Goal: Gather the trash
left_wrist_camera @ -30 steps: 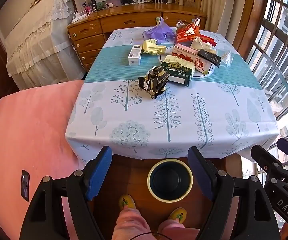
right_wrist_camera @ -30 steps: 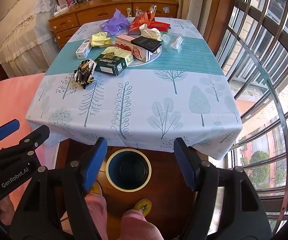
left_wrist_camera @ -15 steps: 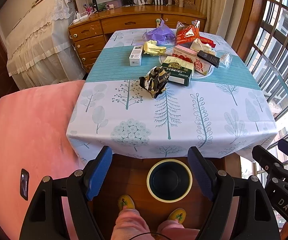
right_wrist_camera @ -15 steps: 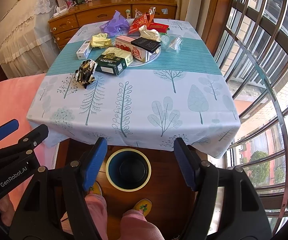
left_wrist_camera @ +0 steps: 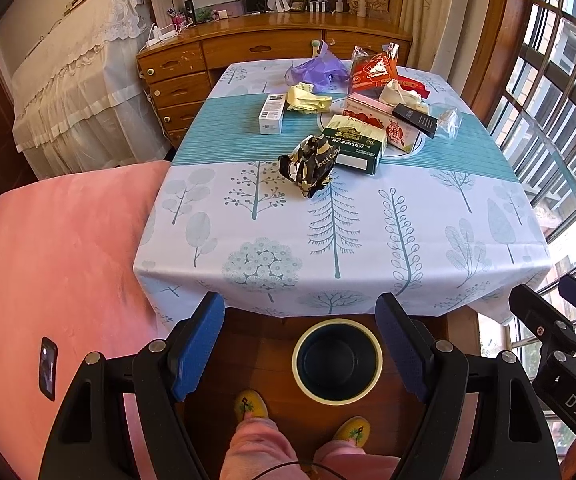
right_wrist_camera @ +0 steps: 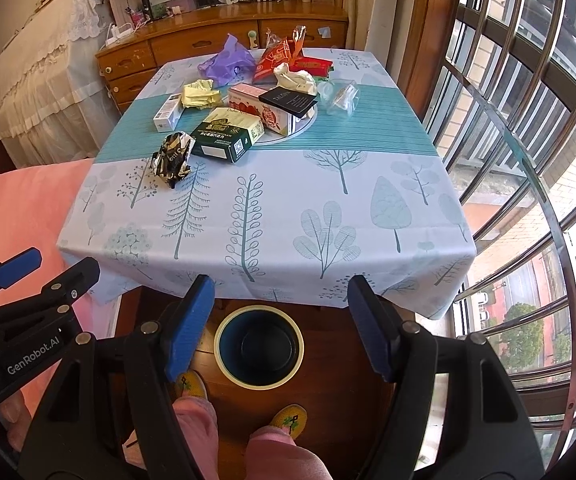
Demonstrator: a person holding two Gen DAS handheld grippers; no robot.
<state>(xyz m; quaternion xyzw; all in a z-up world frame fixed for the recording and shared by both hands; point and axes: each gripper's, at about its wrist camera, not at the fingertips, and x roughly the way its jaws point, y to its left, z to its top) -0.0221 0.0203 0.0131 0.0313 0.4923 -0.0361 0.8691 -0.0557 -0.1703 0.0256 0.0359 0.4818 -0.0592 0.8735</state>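
Observation:
A dark bin with a cream rim (left_wrist_camera: 336,360) (right_wrist_camera: 259,346) stands on the wood floor in front of the table. On the tablecloth lie a crumpled black and gold wrapper (left_wrist_camera: 308,164) (right_wrist_camera: 173,159), a green box (left_wrist_camera: 355,143) (right_wrist_camera: 228,133), a white box (left_wrist_camera: 271,113), yellow paper (left_wrist_camera: 306,98), a purple bag (left_wrist_camera: 318,72), a red packet (left_wrist_camera: 372,69) and a pink carton (right_wrist_camera: 266,109). My left gripper (left_wrist_camera: 300,350) is open and empty above the bin. My right gripper (right_wrist_camera: 280,330) is open and empty beside it.
A pink bed (left_wrist_camera: 56,264) lies left of the table. A wooden dresser (left_wrist_camera: 248,52) stands behind it. Barred windows (right_wrist_camera: 528,160) fill the right side. The person's feet in yellow slippers (left_wrist_camera: 250,404) stand by the bin.
Both grippers have drifted slightly back and up; the table sits a little lower in view. Both stay open and empty.

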